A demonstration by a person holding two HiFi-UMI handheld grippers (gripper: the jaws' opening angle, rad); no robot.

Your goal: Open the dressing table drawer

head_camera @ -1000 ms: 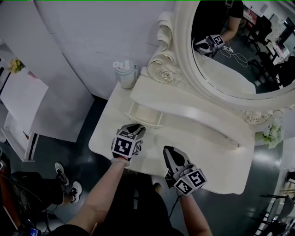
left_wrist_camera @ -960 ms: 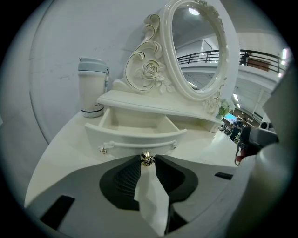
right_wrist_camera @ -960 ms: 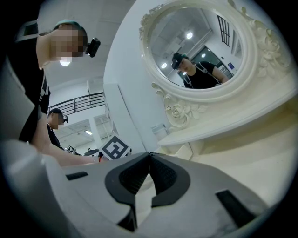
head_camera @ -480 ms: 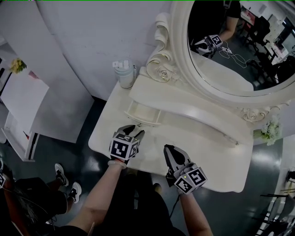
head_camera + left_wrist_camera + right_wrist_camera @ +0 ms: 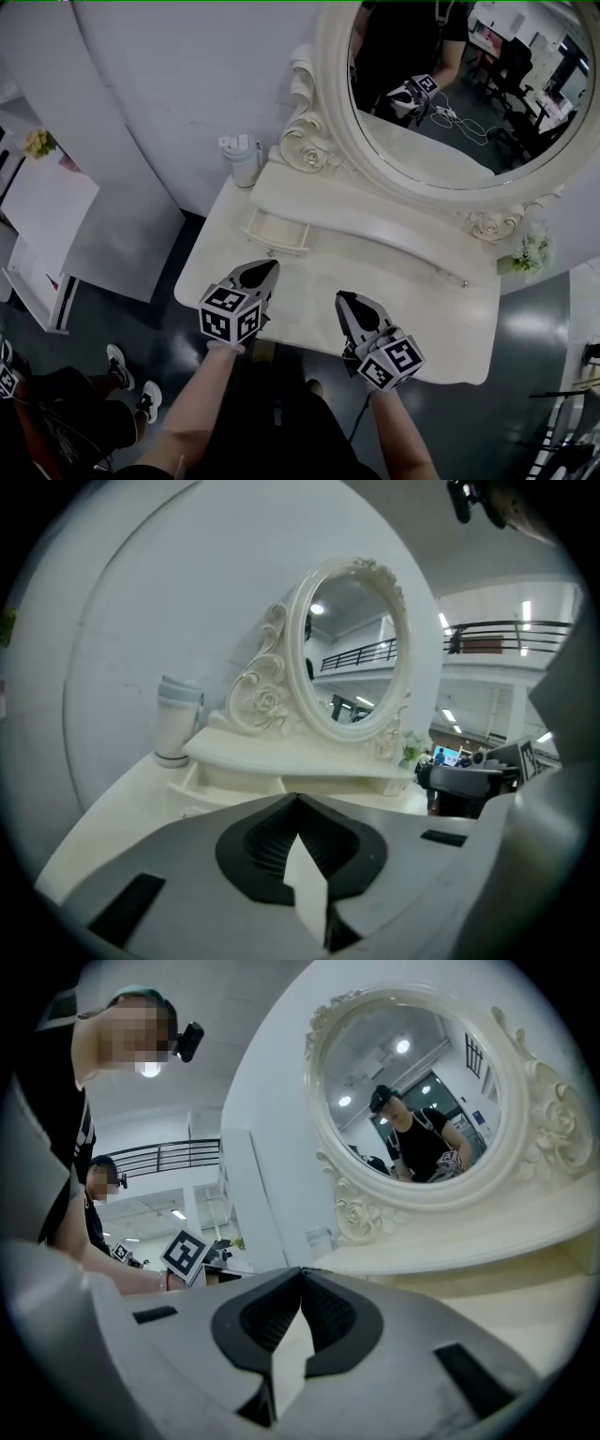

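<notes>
- Curved white wall [image 5: 169, 94] behind, dark floor [image 5: 141, 309] below. The white tabletop [image 5: 422, 309] juts out between them, so anything shoved off its left edge drops to the floor.
- Bottle [image 5: 242, 159] stands upright at the tabletop's back left corner, near the drawer. A wide swing of the left arm could tip it.
- Drawer [image 5: 275, 232] sits under the left end of the raised shelf [image 5: 375, 217] and stands out from it with its tray showing. It looks open, maybe not fully.
- Left claw [image 5: 266, 271] is closed and empty, tips together, just in front of the drawer and not touching it.
- Risk: if more pull is wanted, closed jaws cannot take the drawer front, so they must open first.
- Risk: a forward nudge with the closed tips would push the drawer back in.
- Drawer looks small and probably light. A hard tug could bring it right out of its slot and drop it.
- Right claw [image 5: 344, 301] is closed and empty over the front middle of the tabletop, well apart from the drawer. Low risk, though it could scrape the tabletop if it dips.
- Mirror [image 5: 450, 84] and flowers [image 5: 527, 253] at back right are well apart from both claws and unlikely to be hit.
</notes>
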